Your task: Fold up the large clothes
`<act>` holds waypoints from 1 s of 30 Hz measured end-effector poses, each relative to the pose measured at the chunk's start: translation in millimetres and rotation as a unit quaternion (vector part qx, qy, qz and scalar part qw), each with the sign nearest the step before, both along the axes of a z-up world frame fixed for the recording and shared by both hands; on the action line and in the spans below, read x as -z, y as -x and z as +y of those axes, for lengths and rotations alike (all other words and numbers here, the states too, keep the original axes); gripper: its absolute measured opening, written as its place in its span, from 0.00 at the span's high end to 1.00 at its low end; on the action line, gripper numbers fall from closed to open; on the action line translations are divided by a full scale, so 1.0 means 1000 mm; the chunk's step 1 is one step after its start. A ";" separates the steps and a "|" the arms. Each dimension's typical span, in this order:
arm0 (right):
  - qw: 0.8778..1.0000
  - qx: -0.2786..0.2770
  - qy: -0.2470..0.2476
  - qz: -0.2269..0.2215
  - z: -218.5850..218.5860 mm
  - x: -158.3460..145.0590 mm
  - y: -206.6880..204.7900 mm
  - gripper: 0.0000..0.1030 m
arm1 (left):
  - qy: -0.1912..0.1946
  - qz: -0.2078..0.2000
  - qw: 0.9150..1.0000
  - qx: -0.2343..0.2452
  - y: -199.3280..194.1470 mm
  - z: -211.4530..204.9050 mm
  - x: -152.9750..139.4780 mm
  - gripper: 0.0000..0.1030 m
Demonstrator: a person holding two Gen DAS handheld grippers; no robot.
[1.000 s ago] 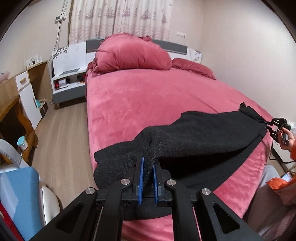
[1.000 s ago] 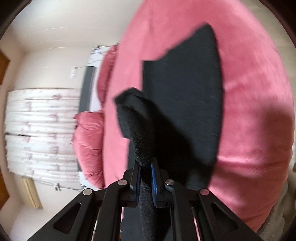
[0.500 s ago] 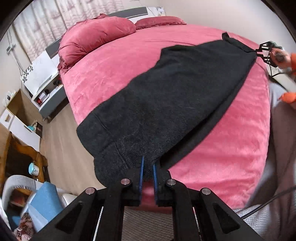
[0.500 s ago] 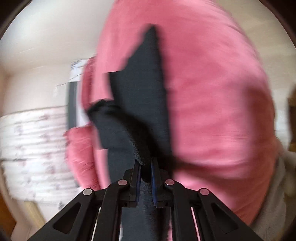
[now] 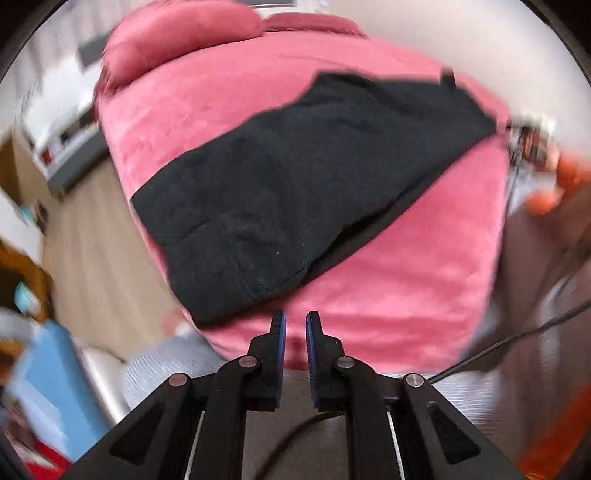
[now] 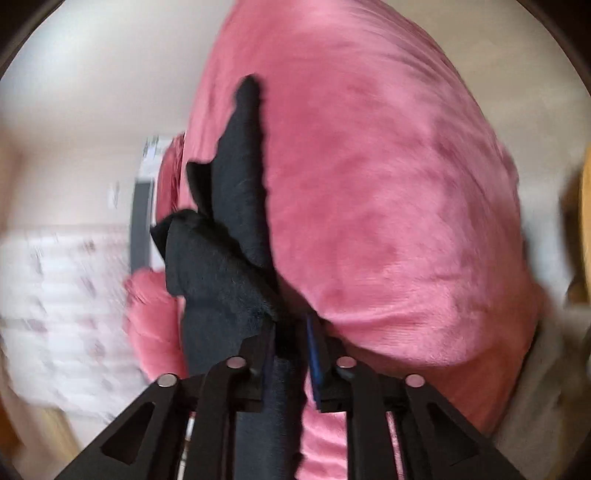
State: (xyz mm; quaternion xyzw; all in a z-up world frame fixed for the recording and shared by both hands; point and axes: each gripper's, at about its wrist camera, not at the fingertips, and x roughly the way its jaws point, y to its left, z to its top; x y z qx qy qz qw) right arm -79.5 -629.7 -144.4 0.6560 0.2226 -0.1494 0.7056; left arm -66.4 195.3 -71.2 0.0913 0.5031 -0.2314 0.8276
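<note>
A large black fleece garment [image 5: 295,192] lies folded across the foot of the pink bed [image 5: 406,295]. My left gripper [image 5: 294,325] is open and empty, pulled back just off the garment's near corner. In the right wrist view the garment's other end [image 6: 221,266] hangs bunched in front of my right gripper [image 6: 291,332]. Its jaws stand slightly apart with black cloth still between them; the view is blurred. The right gripper also shows at the far right of the left wrist view [image 5: 528,136].
Pink pillows [image 5: 184,33] lie at the head of the bed. A wooden floor [image 5: 92,251] runs along the bed's left side, with a grey nightstand [image 5: 70,155] and a blue and white object [image 5: 48,384] near me. A cable [image 5: 517,343] trails at right.
My left gripper has let go of the garment corner and backed away from it. The garment has dropped flat on the bed. My right gripper's jaws have begun to part.
</note>
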 end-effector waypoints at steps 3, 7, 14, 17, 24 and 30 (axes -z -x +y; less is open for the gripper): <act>0.997 -0.037 0.052 0.052 0.001 -0.025 -0.007 0.72 | 0.085 -0.046 0.993 -0.064 -0.014 0.016 -0.038 0.77; 0.981 -0.035 0.160 0.102 0.006 -0.072 -0.008 0.67 | 0.139 -0.130 0.975 -0.114 -0.055 -0.014 -0.053 0.34; 0.962 -0.081 0.246 0.080 0.004 -0.104 -0.040 0.61 | 0.043 -0.114 0.988 -0.098 -0.148 -0.128 0.020 0.40; 0.949 -0.121 0.283 0.072 -0.002 -0.116 -0.072 0.51 | 0.019 -0.103 0.988 -0.111 -0.155 -0.124 0.050 0.40; 0.926 -0.167 0.312 0.132 -0.030 -0.109 -0.135 0.48 | 0.043 -0.100 0.985 -0.136 -0.152 -0.098 0.058 0.40; 0.966 -0.017 0.194 0.171 -0.103 -0.059 -0.086 0.48 | 0.080 -0.083 0.984 -0.138 -0.155 -0.089 0.061 0.34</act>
